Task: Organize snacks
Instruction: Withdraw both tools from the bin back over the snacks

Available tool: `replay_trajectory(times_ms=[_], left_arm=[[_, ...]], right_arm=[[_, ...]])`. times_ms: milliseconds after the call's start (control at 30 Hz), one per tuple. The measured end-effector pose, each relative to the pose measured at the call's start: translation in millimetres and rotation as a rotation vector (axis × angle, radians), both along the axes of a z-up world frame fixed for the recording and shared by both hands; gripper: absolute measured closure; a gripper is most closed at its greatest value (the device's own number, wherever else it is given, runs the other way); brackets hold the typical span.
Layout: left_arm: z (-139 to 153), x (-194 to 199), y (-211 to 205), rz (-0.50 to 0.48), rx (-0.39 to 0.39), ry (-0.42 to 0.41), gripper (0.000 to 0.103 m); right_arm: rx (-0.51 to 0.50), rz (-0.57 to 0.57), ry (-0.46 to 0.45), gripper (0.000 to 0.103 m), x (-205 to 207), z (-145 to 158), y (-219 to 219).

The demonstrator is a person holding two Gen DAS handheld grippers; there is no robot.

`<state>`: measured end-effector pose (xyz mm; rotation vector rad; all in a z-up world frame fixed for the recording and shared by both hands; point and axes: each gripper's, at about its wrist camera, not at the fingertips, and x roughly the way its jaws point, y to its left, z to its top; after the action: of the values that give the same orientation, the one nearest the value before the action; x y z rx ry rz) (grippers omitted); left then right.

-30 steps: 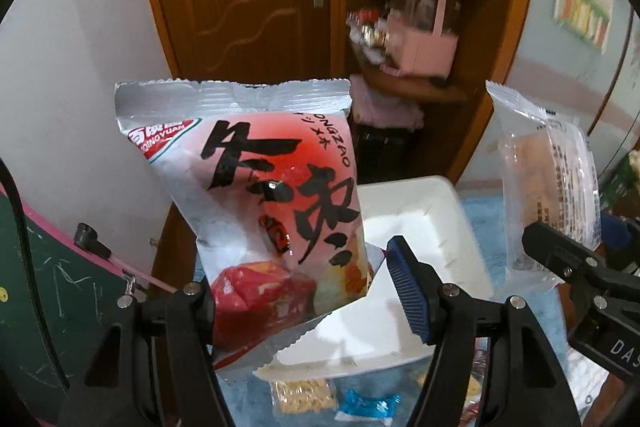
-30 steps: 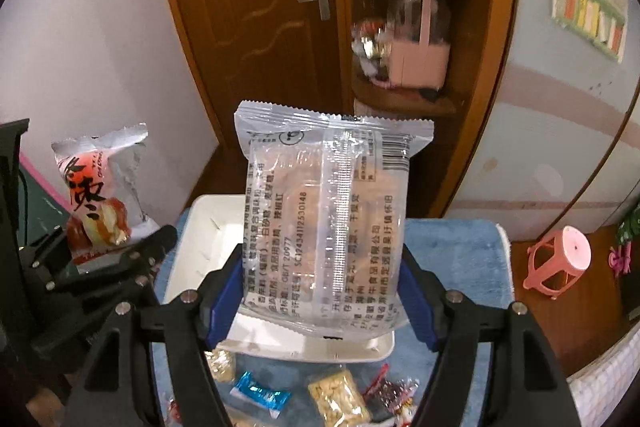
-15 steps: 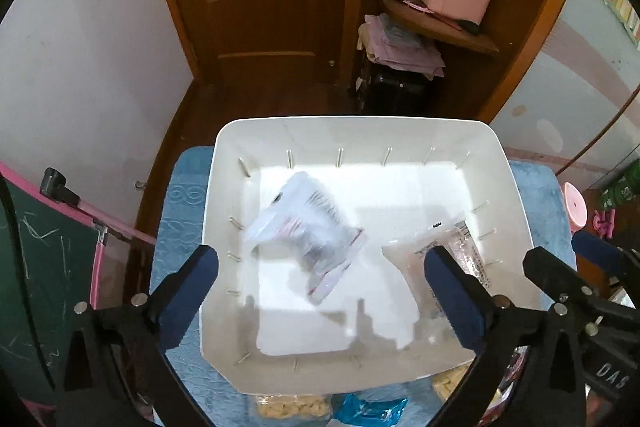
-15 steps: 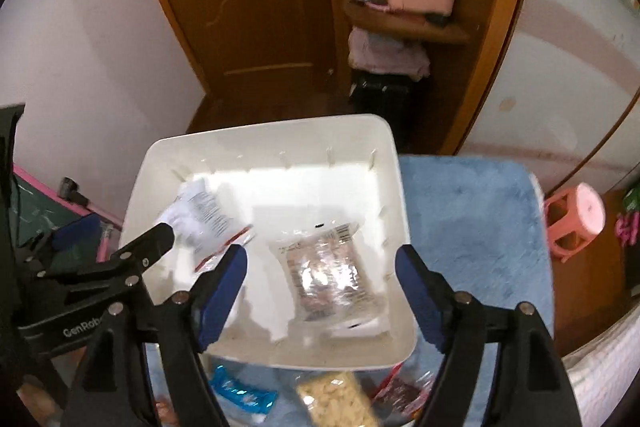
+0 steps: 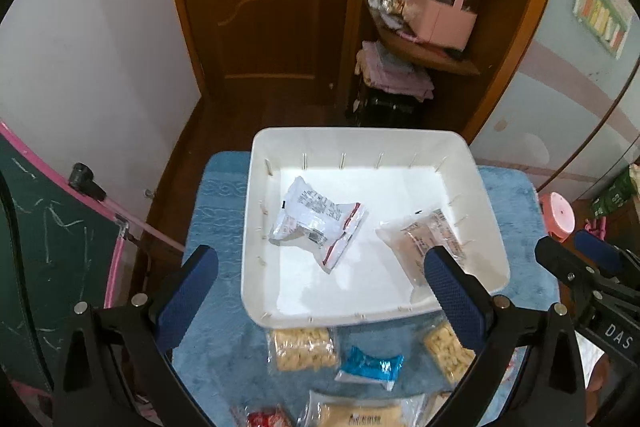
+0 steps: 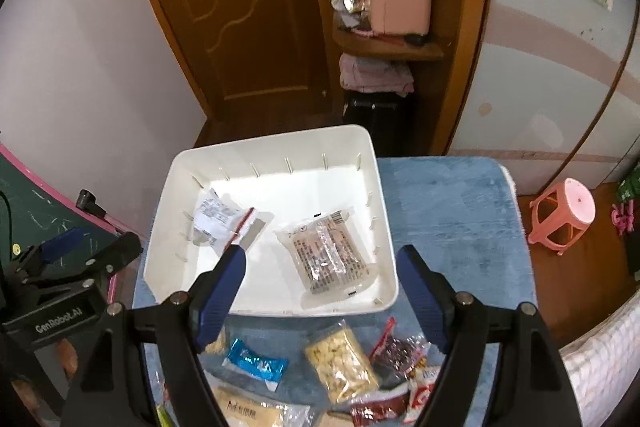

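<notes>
A white bin (image 5: 366,137) (image 6: 276,141) stands on the blue-covered table. Inside lie a silver packet with a red edge (image 5: 316,217) (image 6: 224,221) on the left and a clear packet of biscuits (image 5: 424,241) (image 6: 328,253) on the right. My left gripper (image 5: 320,291) is open and empty above the bin's near edge. My right gripper (image 6: 322,291) is open and empty above the bin's near right corner. Loose snacks lie in front of the bin: a blue candy (image 5: 370,367) (image 6: 256,363), packets of pale nuts (image 5: 302,349) (image 6: 340,363) and a dark red packet (image 6: 396,351).
The blue cloth (image 6: 448,211) covers the table right of the bin. A pink stool (image 6: 564,217) stands on the floor at the right. A green board with a pink rim (image 5: 48,247) is at the left. A wooden door and shelf stand behind.
Both grippers opened and let their packets fall into the bin. The packets have settled on the bin floor. Both grippers have pulled back toward the near edge.
</notes>
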<state>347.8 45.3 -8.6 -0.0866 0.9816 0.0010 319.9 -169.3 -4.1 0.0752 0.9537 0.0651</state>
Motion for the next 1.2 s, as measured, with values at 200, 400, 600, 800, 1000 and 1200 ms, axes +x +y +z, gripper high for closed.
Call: replay_trajectory(times_ms=[200,400,600,800,1000,1200], left_arm=[[40,-47,4,-0.027,0.018,-0.061,0.001],[60,-91,1,-0.070,0.041,-0.070,0.001],[71,-140,-11,-0.110,0.097,-0.105,0.001],[74,-189,-22,-0.159,0.122,-0.140,0.001],[69,-220,-14,-0.155,0.129,-0.120,0.001],[47,-248,13,-0.112,0.109,-0.087,0.001]], right_arm=[[0.002,0.006,-0.072,0.024,-41,34,0],[0.006,0.047,-0.123,0.024,-78,55,6],[0.035,0.074,-0.147,0.024,-111,64,6],[0.037,0.117,-0.162,0.024,-141,65,4],[0.071,0.148,-0.195,0.024,-172,60,1],[0.066,0.241,-0.177,0.024,-202,38,15]])
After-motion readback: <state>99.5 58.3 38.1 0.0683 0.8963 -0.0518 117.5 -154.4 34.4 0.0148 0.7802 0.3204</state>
